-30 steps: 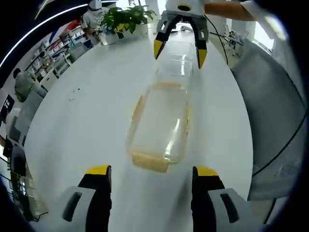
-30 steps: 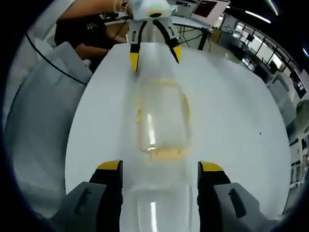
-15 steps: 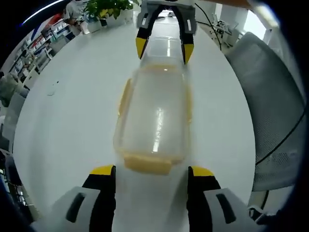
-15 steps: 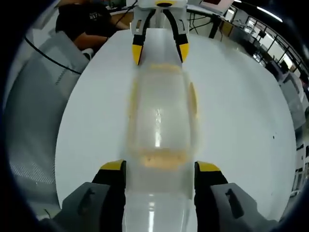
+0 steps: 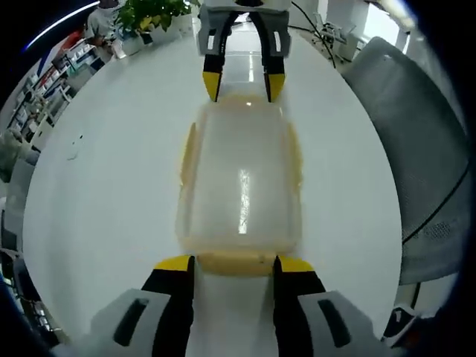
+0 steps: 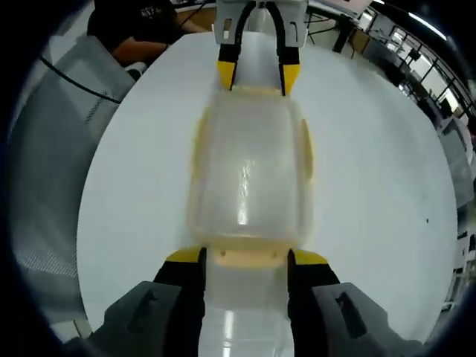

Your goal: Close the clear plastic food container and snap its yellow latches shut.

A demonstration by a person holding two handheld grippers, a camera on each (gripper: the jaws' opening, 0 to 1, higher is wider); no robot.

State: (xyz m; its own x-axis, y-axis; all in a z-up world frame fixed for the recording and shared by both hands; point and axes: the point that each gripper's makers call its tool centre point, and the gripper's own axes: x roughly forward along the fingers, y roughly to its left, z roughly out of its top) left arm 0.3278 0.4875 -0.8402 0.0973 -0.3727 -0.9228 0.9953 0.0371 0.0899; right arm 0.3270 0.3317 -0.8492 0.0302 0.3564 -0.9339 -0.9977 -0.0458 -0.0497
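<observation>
The clear plastic container (image 5: 239, 186) lies lengthwise on the white table between my two grippers, its lid on top. Yellow side latches (image 5: 186, 152) run along both long sides. In the left gripper view, my left gripper (image 5: 234, 264) has its jaws pressed against the ends of the near yellow end latch (image 5: 234, 262). My right gripper (image 5: 242, 83) straddles the far end. In the right gripper view, my right gripper (image 6: 245, 257) clamps the yellow end latch (image 6: 247, 257) on its side of the container (image 6: 249, 175). Opposite it, my left gripper (image 6: 257, 74) meets the far end.
The round white table (image 5: 97, 186) has bare room on both sides of the container. A grey chair (image 5: 416, 149) stands at its edge, and potted plants (image 5: 149, 15) sit at the far rim. A seated person (image 6: 141, 30) is beyond the table.
Both grippers have moved in toward the container's ends and their jaws have narrowed onto the end latches. The container now sits straight between them.
</observation>
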